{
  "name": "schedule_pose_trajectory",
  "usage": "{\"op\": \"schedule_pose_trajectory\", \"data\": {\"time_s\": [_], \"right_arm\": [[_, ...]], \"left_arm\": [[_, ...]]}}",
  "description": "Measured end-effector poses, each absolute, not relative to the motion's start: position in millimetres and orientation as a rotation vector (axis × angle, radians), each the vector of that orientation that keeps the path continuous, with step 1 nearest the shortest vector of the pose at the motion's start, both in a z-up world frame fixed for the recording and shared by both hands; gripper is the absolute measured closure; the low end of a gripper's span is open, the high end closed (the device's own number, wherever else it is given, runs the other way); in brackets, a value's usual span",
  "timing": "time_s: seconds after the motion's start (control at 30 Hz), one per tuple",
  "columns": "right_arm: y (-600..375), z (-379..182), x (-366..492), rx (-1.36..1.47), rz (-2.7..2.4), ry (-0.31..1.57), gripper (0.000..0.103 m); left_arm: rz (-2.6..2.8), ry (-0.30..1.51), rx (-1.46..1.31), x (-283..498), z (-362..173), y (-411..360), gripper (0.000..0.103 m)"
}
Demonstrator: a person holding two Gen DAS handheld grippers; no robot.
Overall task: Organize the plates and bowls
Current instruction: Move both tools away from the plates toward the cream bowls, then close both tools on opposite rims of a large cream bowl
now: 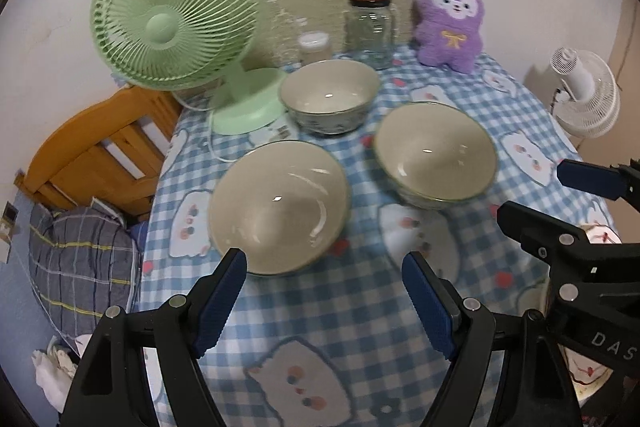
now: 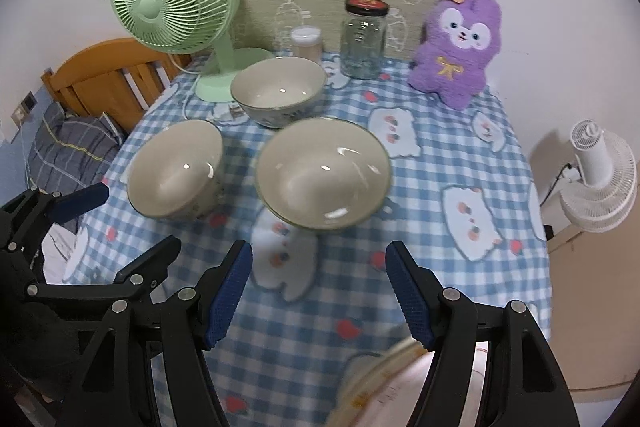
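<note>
Three cream bowls sit on the blue checked tablecloth. In the left wrist view the near-left bowl (image 1: 278,205) lies just ahead of my open, empty left gripper (image 1: 324,299), the right bowl (image 1: 434,155) is further off, and the far bowl (image 1: 330,101) stands by the fan. In the right wrist view my open, empty right gripper (image 2: 318,293) sits just short of the middle bowl (image 2: 322,175), with the left bowl (image 2: 176,169) and the far bowl (image 2: 278,91) beyond. A plate rim (image 2: 376,387) shows under the right gripper.
A green fan (image 1: 172,15), a glass jar (image 1: 370,29), a small lidded jar (image 1: 314,45) and a purple plush (image 1: 450,19) line the table's back edge. A wooden bed frame (image 1: 100,147) stands left of the table, a white fan (image 1: 586,93) to the right.
</note>
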State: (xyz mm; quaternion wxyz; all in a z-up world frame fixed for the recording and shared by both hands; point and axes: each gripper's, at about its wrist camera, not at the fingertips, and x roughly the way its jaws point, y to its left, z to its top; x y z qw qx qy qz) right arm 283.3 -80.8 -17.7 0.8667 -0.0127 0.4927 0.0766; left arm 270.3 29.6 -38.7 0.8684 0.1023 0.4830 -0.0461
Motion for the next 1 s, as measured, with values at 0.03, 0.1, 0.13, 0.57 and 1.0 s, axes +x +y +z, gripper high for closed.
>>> {"op": "schedule_pose_trajectory", "data": {"time_s": [0.03,0.1,0.13,0.57,1.0], "right_arm": [[-77,-18,286,-0.018,0.16,1.03,0.031],[-69,-19,291,0.002,0.155,1.029,0.031],[-65,-20,294,0.011,0.154,1.03,0.031],[-14,-39,334,0.008,0.181,1.09,0.031],[15,-70,369,0.023,0.169,1.175,0.031]], "left_arm": [[-0.092,1.013,0.203,273,-39,36,0.021],[-0.086,1.015,0.184,279,-40,46,0.021],[-0.087,1.017,0.176,282,-41,51,0.021],[-0.066,1.063,0.155,315,-62,98,0.021],[-0.045,1.121,0.141,344,-89,120,0.017]]}}
